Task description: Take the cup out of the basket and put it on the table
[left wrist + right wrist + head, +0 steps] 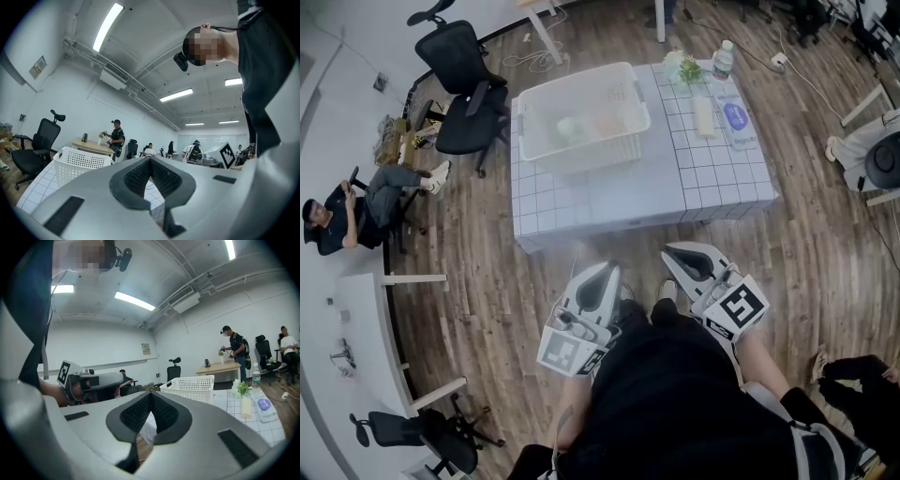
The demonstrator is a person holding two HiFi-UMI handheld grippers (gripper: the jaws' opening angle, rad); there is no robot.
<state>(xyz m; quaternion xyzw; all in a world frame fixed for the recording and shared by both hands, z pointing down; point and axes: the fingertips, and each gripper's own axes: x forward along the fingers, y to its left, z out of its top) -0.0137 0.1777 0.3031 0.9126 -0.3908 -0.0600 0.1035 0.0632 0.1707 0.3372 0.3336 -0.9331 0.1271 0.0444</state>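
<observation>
Cup (pixel 567 127), seemingly the pale shape, lies inside the basket (pixel 581 155) on the tabletop (pixel 628 202). Left gripper (pixel 602 272) and right gripper (pixel 682 253), jaws pressed together and empty, hover short of the tabletop. Reach, grasp and placement all remain.

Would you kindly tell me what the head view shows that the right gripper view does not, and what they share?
Only the head view looks into the basket, where small pale things lie, and shows the right gripper from above. Only the right gripper view shows ceiling lights, a standing person, and its own jaws shut with nothing between them. Both show the basket, table, bottle, flowers and left gripper.
</observation>
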